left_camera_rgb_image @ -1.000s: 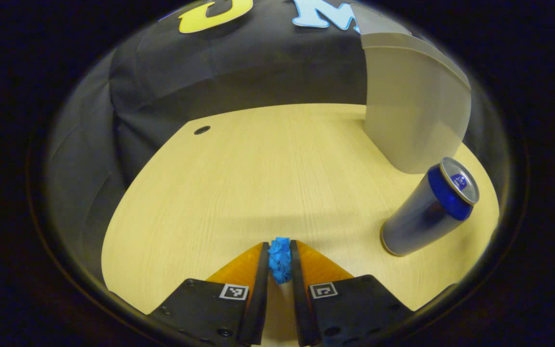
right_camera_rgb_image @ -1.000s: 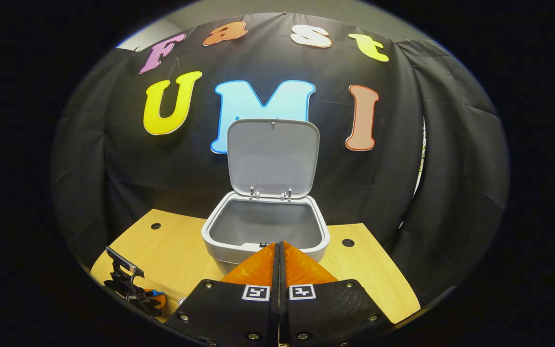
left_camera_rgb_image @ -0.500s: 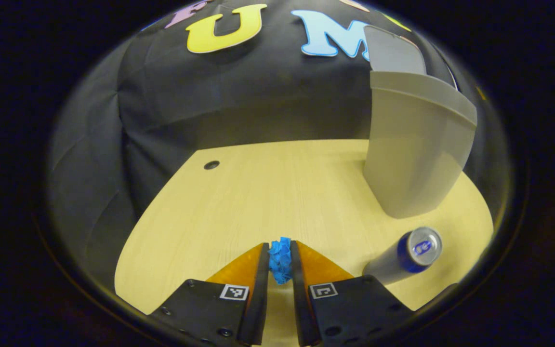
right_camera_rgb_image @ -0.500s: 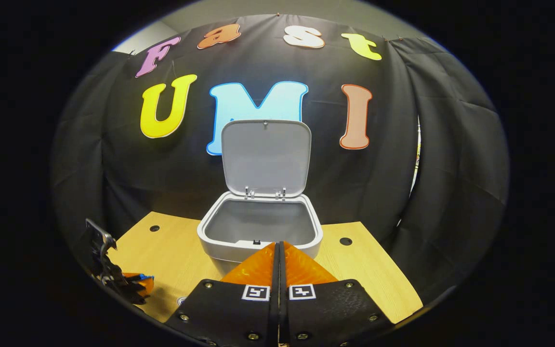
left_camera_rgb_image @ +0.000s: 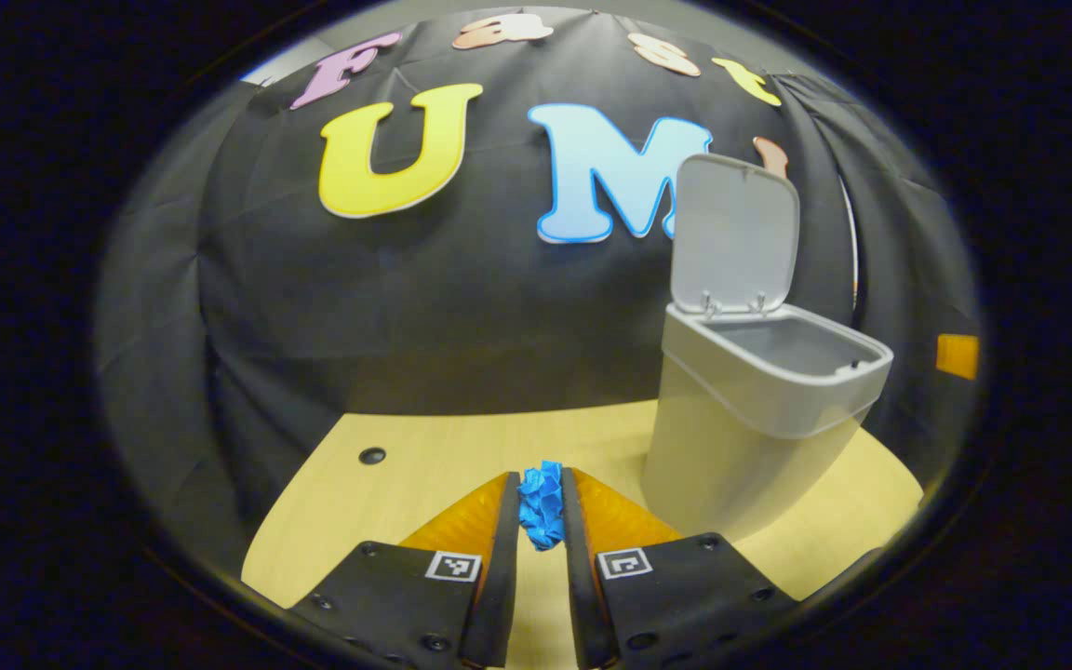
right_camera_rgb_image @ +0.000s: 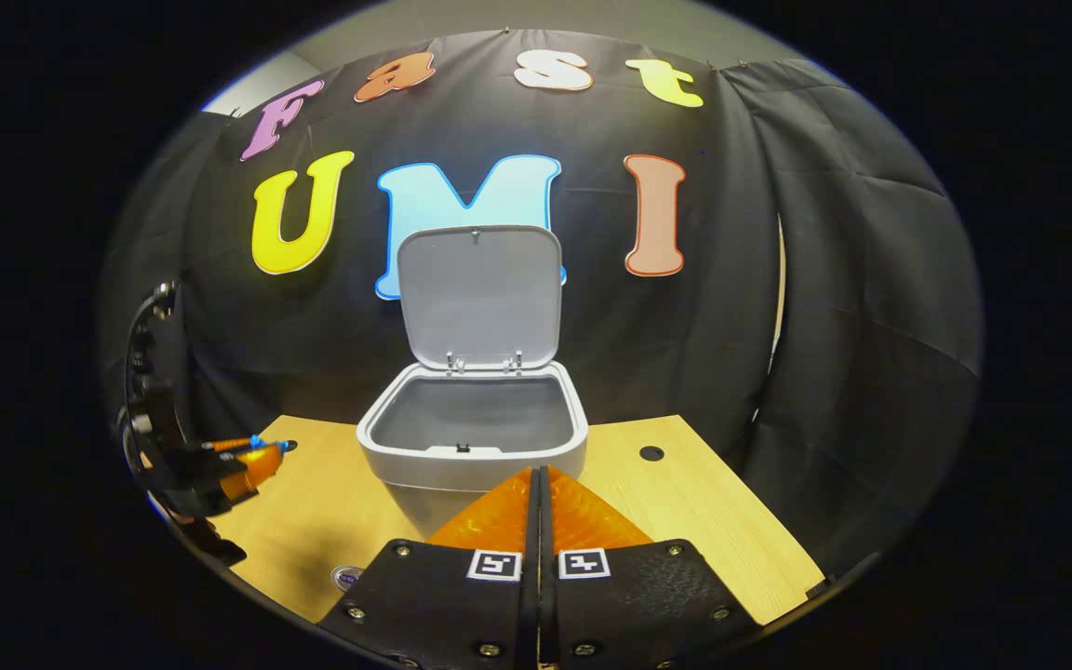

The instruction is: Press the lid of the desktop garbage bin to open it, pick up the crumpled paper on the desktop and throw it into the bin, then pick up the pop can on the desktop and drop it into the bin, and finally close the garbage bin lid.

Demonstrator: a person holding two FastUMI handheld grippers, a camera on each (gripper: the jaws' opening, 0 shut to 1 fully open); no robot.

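Over the last second I have raised the left gripper [left_camera_rgb_image: 542, 489] off the desk [left_camera_rgb_image: 424, 465]: the can, which stood to its right beside the bin [left_camera_rgb_image: 759, 409], has dropped out of the left gripper view, and the bin's open mouth has come into sight from above its rim. The paper [left_camera_rgb_image: 542, 502] is clamped between both left fingers, clear of the desk, so I judge the pick-up complete and the carry to the bin in progress. The lid [right_camera_rgb_image: 480, 293] stands upright on its rear hinges, leaving the mouth free; the bin interior appears empty. In the right gripper view, the left gripper [right_camera_rgb_image: 252, 456] hangs above the desk's left edge, pointing towards the bin and level with its rim, the paper showing at its tip. The right gripper [right_camera_rgb_image: 538, 489] is closed on nothing, fingers together, and hovers just in front of the bin's near wall, aimed at its centre. The can's top [right_camera_rgb_image: 347, 578] shows at the desk's near edge, left of the right gripper. Next, I expect to move the left gripper rightwards over the mouth before releasing.
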